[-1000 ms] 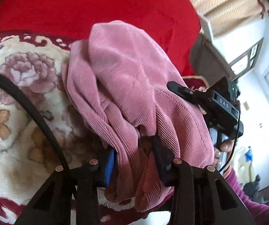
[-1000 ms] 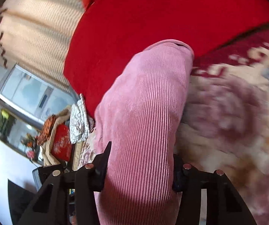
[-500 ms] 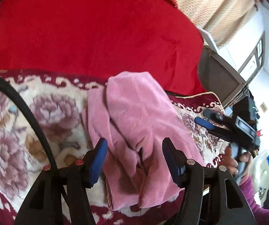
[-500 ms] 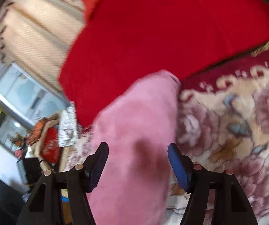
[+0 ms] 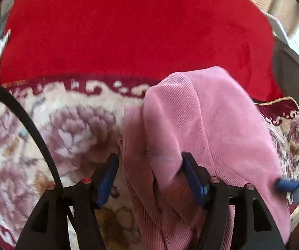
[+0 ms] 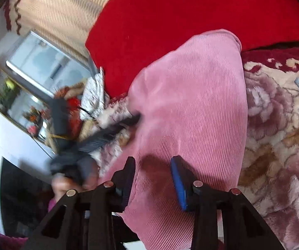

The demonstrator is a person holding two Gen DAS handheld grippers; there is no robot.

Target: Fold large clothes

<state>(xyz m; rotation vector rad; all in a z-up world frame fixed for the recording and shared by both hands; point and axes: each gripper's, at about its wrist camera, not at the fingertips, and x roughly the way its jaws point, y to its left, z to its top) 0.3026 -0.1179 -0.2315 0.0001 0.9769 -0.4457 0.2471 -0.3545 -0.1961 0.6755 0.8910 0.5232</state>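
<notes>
We see the pink corduroy garment [image 5: 207, 125] folded on the floral blanket [image 5: 45, 125], our left gripper [image 5: 149, 175] just opened astride its edge, our right gripper [image 6: 152, 179] just narrowing above it, gripping nothing.

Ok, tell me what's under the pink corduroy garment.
The pink corduroy garment lies folded on a floral blanket, which shows all around it, with a red cushion behind. Whatever sits directly beneath the folds is covered.
</notes>
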